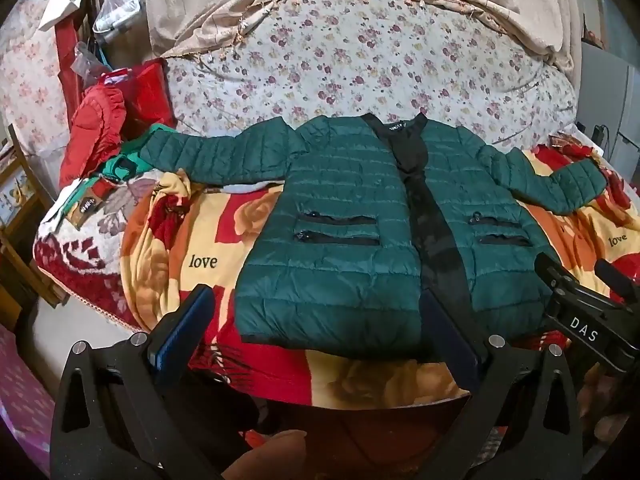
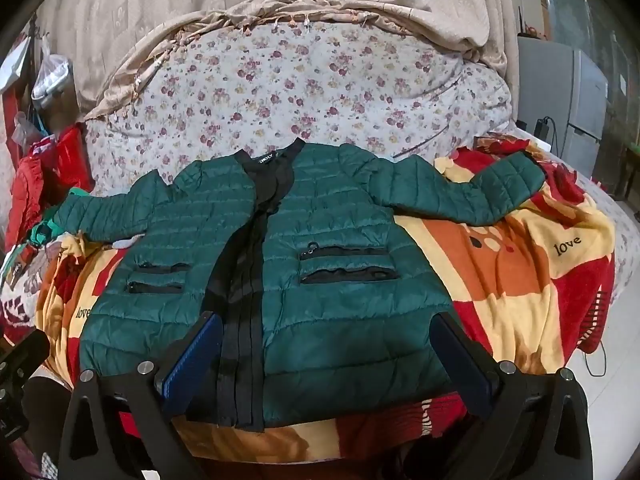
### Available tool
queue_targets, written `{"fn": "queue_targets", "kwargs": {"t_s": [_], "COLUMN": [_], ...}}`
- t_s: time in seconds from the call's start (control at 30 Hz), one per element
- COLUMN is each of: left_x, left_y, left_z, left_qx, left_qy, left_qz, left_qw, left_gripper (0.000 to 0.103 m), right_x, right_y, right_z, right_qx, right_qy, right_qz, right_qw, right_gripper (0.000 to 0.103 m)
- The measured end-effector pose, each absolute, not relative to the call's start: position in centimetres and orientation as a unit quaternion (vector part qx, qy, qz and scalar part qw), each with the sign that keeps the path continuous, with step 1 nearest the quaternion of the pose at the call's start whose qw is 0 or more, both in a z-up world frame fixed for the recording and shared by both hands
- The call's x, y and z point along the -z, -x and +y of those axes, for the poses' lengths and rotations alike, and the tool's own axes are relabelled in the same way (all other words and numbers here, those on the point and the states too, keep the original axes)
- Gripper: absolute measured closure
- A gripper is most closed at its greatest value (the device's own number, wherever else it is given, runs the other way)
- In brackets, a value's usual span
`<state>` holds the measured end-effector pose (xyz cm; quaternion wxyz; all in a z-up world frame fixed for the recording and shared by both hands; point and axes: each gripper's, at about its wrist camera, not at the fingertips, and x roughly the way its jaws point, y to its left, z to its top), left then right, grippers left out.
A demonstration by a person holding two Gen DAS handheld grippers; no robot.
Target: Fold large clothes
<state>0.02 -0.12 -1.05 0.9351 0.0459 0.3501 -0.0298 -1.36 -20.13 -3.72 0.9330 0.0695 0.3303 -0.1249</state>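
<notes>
Both wide-open, empty tools hover at the hem of the green puffer jacket [image 2: 288, 264], which lies flat on the floral blanket [image 2: 520, 264], collar at 12 o'clock: left gripper [image 1: 320, 340] seemingly nearer the left panel, right gripper [image 2: 324, 356] the right.

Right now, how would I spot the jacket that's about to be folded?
Find the bed's bright blanket printed with "love". Spread flat on it, sleeves out, lies the green jacket: quilted, black strip down its front, unlike the crumpled red jacket heaped at the left.
</notes>
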Motion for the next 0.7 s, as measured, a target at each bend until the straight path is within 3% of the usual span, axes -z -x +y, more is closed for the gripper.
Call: {"fn": "queue_targets", "kwargs": {"t_s": [0.7], "left_x": [1.45], "left_y": [-0.42], "left_z": [0.17], "left_qx": [0.054], "left_qy": [-0.033], "left_qz": [0.368], "left_qw": [0.928], "left_gripper": [0.001], "right_x": [4.23], "right_y": [1.25], "right_z": [-19.87], "right_qx": [0.126], "right_qy": [-0.068], "right_qz": [0.334], "right_qw": [0.932], "right_gripper": [0.0]}}
